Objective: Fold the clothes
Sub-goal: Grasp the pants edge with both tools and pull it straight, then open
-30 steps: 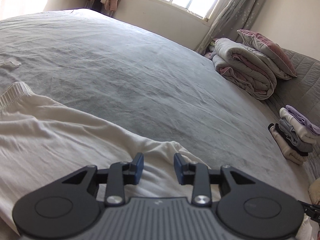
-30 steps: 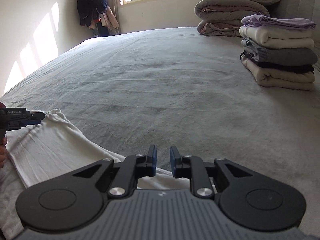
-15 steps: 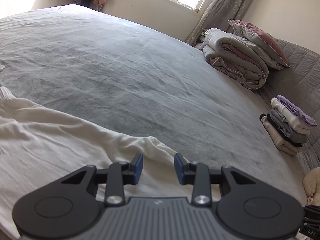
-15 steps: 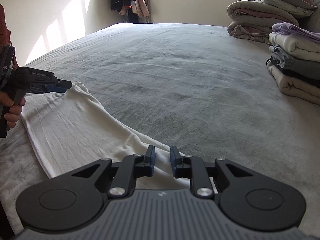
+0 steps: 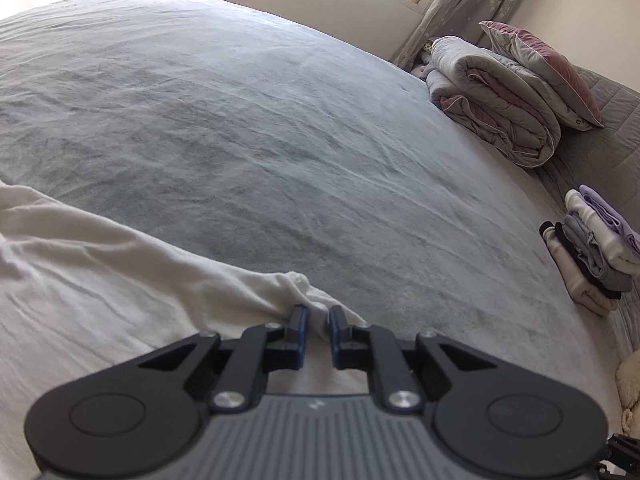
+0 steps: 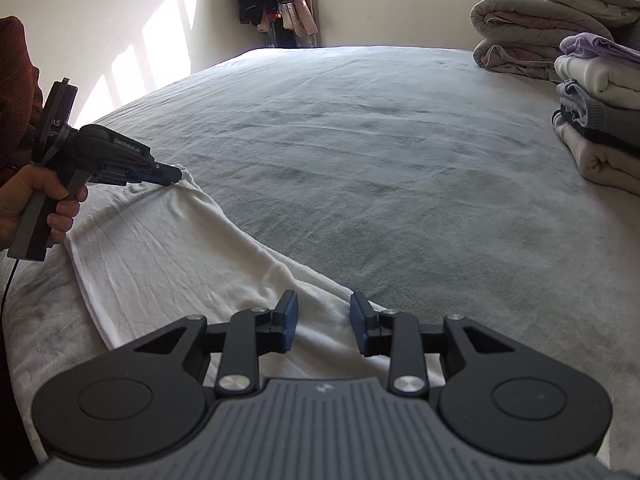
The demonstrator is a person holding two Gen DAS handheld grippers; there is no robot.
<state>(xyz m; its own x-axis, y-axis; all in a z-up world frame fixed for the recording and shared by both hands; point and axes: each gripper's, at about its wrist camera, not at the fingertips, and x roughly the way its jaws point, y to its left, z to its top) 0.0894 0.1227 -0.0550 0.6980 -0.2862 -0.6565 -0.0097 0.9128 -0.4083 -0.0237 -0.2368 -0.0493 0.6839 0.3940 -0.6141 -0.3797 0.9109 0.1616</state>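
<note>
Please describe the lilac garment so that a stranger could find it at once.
Look at the wide grey bed, then at its right side, where folded clothes form a stack. The lilac garment lies on top, above a cream piece; nothing else in the stack is purple.

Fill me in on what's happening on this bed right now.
A person is folding a white garment spread on the grey bed, with a handheld gripper in each hand. The left gripper has its fingers pinched on a bunched corner of the fabric. The right gripper is open, its fingers over the garment's near edge, gripping nothing. A stack of folded clothes sits off to the right.
</note>
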